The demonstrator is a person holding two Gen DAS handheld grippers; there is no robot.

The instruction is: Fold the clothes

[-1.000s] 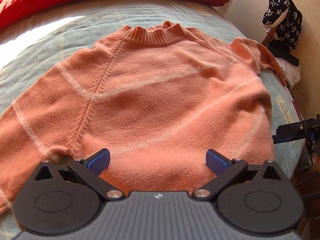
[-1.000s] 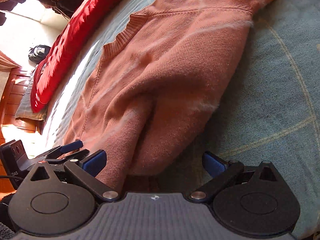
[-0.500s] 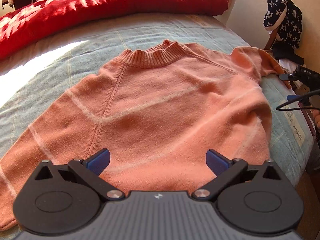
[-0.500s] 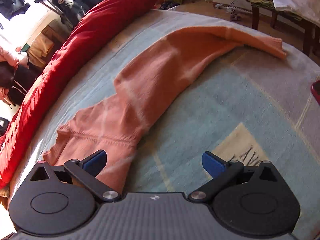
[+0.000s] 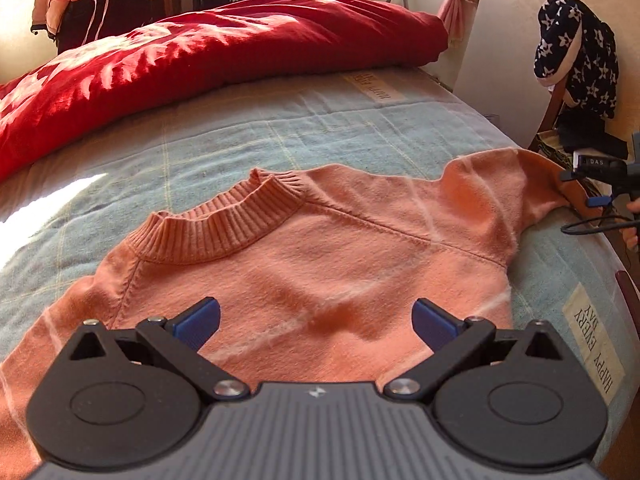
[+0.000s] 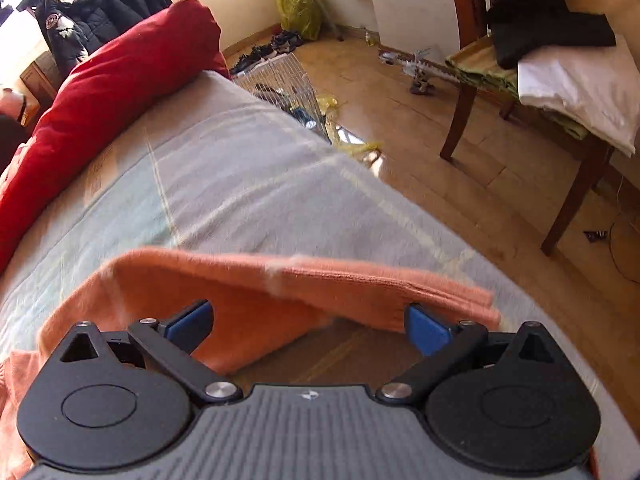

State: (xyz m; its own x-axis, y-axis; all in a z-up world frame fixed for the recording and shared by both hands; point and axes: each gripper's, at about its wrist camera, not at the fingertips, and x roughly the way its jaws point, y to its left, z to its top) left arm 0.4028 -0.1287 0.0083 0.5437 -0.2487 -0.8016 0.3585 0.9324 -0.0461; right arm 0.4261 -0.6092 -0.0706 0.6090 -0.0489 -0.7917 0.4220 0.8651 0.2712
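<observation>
Both grippers — left gripper [image 5: 316, 320] and right gripper [image 6: 308, 326] — gape wide, holding nothing. The orange sweater [image 5: 320, 272] lies flat on the pale-blue bedspread [image 5: 200, 144]; beyond, a red duvet [image 5: 180, 52], wooden floor [image 6: 420, 120] and chair [image 6: 520, 92].

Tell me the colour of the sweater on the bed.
Salmon orange with faint pale stripes; the sweater shows best in the left wrist view.
</observation>
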